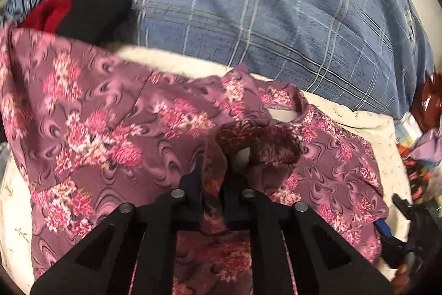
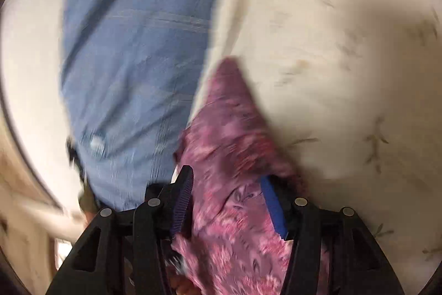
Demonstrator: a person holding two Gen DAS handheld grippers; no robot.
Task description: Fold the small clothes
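Lying across a cream bedsheet with faint sprig print [image 1: 367,123], the mauve floral-print fabric garment [image 1: 110,129] is spread over most of the bed's near side, its neckline opening showing the sheet beneath. Behind it a large blue plaid pillow [image 1: 276,18] fills the far part of the bed, and a black and red cloth [image 1: 83,15] sits at the garment's upper left edge, just touching it. A jumble of colourful items [image 1: 420,145] crowds the right margin beside the bed; what they are cannot be told. The left gripper [image 1: 212,170] is clamped tight on a bunched fold of the garment near the neckline, its dark fingers nearly together. In the right wrist view, heavily blurred, the right gripper [image 2: 229,198] has its jaws standing apart with the garment's cloth running between the ribbed purple pad [image 2: 183,201] and the blue pad [image 2: 272,203]; whether they press on it cannot be told.
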